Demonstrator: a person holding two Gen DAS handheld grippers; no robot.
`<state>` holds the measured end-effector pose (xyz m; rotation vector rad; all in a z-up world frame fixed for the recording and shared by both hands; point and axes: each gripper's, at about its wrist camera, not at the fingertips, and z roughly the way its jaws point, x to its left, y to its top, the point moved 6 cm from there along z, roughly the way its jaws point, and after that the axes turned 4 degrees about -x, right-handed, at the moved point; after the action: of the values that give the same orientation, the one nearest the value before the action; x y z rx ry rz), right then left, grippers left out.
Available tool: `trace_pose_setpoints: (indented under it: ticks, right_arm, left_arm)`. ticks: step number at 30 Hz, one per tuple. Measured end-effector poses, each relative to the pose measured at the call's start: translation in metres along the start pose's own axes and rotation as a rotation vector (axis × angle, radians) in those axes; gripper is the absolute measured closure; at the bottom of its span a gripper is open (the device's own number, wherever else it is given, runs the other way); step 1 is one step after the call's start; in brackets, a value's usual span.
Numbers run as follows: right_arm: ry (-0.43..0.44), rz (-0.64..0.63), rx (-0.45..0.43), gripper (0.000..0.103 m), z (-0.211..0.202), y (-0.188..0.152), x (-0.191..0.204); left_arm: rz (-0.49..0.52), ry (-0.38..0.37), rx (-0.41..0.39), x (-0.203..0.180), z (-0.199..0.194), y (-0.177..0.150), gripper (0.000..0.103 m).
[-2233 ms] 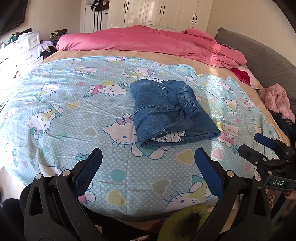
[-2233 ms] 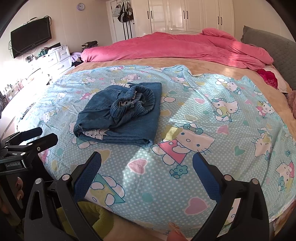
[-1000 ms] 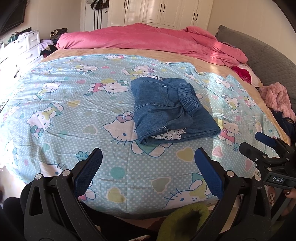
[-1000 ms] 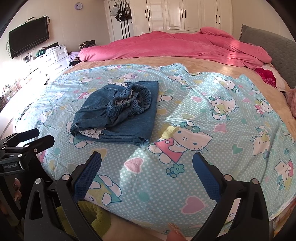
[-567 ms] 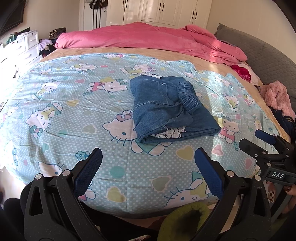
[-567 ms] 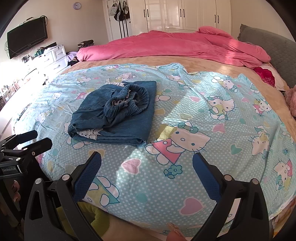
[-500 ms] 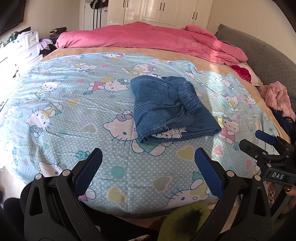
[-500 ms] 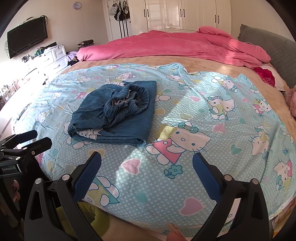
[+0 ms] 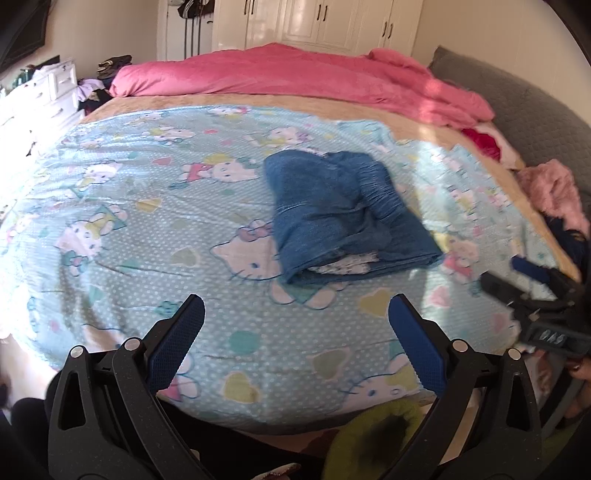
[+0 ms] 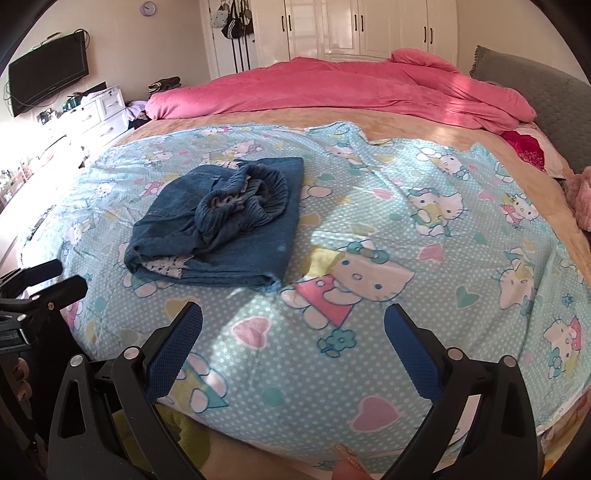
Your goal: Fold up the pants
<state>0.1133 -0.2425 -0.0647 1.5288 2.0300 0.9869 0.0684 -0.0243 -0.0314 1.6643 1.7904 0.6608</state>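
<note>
Folded blue denim pants [image 9: 343,214] [image 10: 225,225] lie in a compact stack on the light-blue cartoon-cat sheet [image 9: 147,206], elastic waistband bunched on top, a white lace hem showing at the near edge. My left gripper [image 9: 295,321] hangs open above the sheet's near edge, short of the pants. My right gripper [image 10: 293,326] is open too, near the bed's front edge, to the right of the pants. Each gripper shows at the edge of the other's view: right gripper [image 9: 535,284], left gripper [image 10: 40,284]. Nothing is held.
A pink duvet [image 10: 332,88] is piled across the far end of the bed, a grey headboard [image 10: 546,110] at the right. A white dresser [image 10: 92,114] and a wall TV [image 10: 48,81] stand at the left, white wardrobes [image 10: 354,29] behind. Pink fluffy clothing [image 9: 554,188] lies at the right edge.
Both grippers have stayed open and empty. The left wrist view has shifted slightly and is blurred by motion; the pants have not moved on the sheet.
</note>
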Motion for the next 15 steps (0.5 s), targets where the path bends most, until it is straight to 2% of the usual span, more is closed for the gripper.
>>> trace_pose_setpoints:
  ticks: [5,9,12,15]
  right_arm:
    - [-0.058,0.033,-0.008,0.005,0.007,0.005,-0.026]
    - [-0.127,0.082,-0.004,0.005,0.024,0.010,-0.062]
    - [-0.188,0.135,0.004,0.005,0.041,0.019,-0.103]
    - [-0.307,0.191,0.008,0.005,0.056,0.032,-0.166]
  left_arm:
    - [-0.071,0.026,0.018,0.030,0.007,0.002,0.009]
    - [-0.152,0.057,0.009,0.073,0.014,0.020,0.009]
    - [-0.170,0.154,0.011,0.114,0.030,0.042,0.009]
    - [-0.261,0.242,0.062,0.175,0.056,0.060,0.009]
